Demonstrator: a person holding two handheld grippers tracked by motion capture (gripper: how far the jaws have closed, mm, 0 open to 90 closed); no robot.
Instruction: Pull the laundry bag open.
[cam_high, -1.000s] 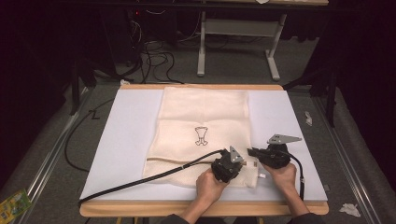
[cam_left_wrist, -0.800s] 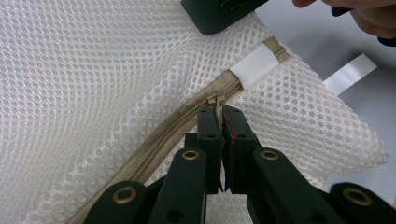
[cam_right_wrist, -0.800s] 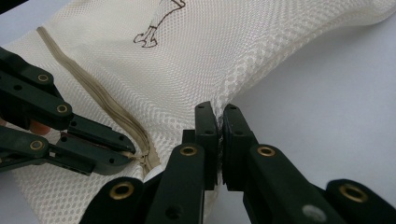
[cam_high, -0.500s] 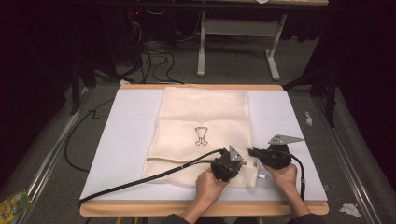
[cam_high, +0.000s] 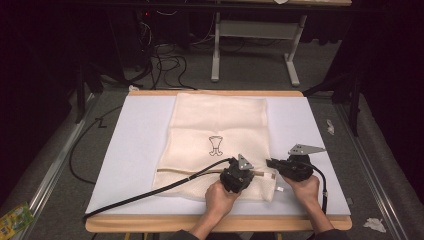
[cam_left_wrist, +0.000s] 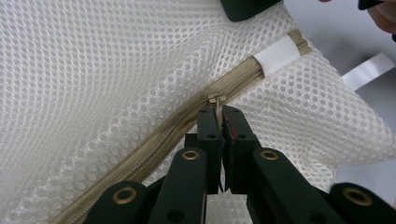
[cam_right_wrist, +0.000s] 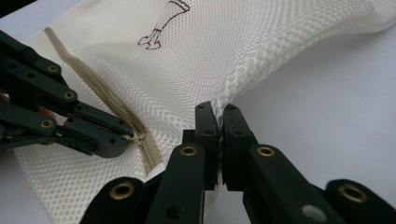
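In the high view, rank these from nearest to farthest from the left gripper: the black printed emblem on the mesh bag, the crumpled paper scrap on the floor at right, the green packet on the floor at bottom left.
From the left gripper:
1. Black printed emblem on the mesh bag, just up and left of the gripper.
2. Crumpled paper scrap, on the floor off the table's right corner.
3. Green packet, on the floor at the far bottom left.

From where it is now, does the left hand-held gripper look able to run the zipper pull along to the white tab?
Probably yes: the left hand-held gripper is shut on the zipper pull, the zipper track to the white tab lies bare, and the right hand-held gripper pinches the mesh bag.
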